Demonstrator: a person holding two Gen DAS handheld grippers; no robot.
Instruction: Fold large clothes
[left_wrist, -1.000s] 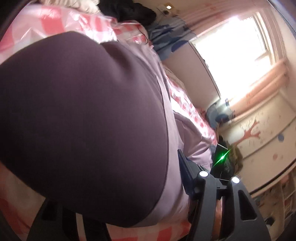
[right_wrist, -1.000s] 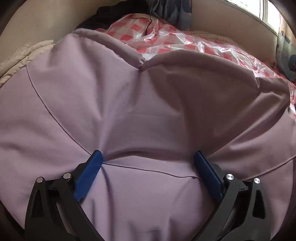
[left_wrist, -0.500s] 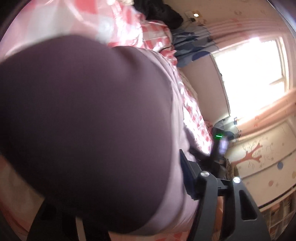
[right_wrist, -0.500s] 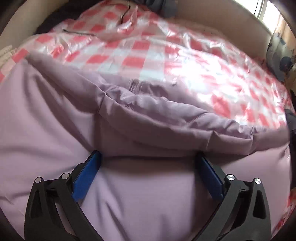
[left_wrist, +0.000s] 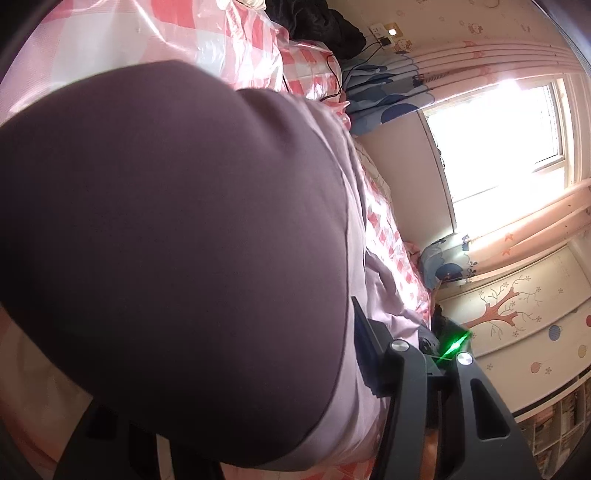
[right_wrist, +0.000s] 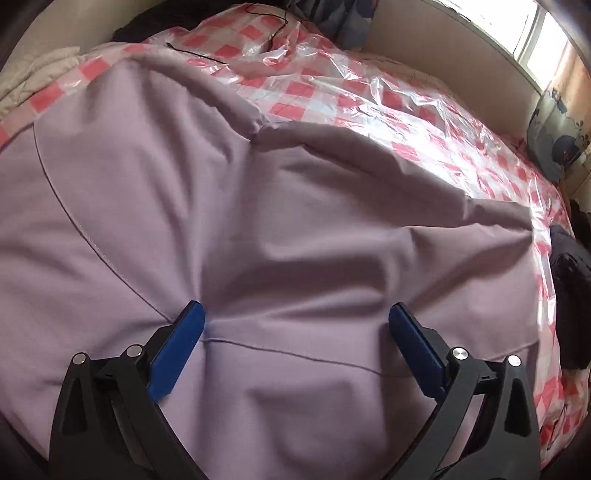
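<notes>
- Checked pink-and-white bedding (right_wrist: 369, 92) under a crinkled clear plastic sheet is the work surface, with a bright window (left_wrist: 491, 122) beyond the bed.
- On it lies the lilac garment (right_wrist: 258, 221), spread across the near half of the bed. Half a second ago a thick folded ridge of it ran across the middle of the right wrist view; now that ridge has gone and the cloth lies broad and rumpled, much as it did a second ago, with a seam running between the fingers.
- Right gripper (right_wrist: 295, 336): its blue pads stand wide apart on the cloth, gripping nothing, just as in both earlier views.
- Left gripper (left_wrist: 236, 350): a big bulge of the same garment, dark in shadow, fills the space between its fingers. The jaws are closing, but only the right-hand finger shows and the other is buried under cloth, so I cannot tell whether the pads press yet.
- My reading: the fold has not held on the right side, while the left is gathering a fresh hold, so the garment seems early in its folding.
- Dark clothing (right_wrist: 569, 277) lies at the bed's right edge, apart from the work.
</notes>
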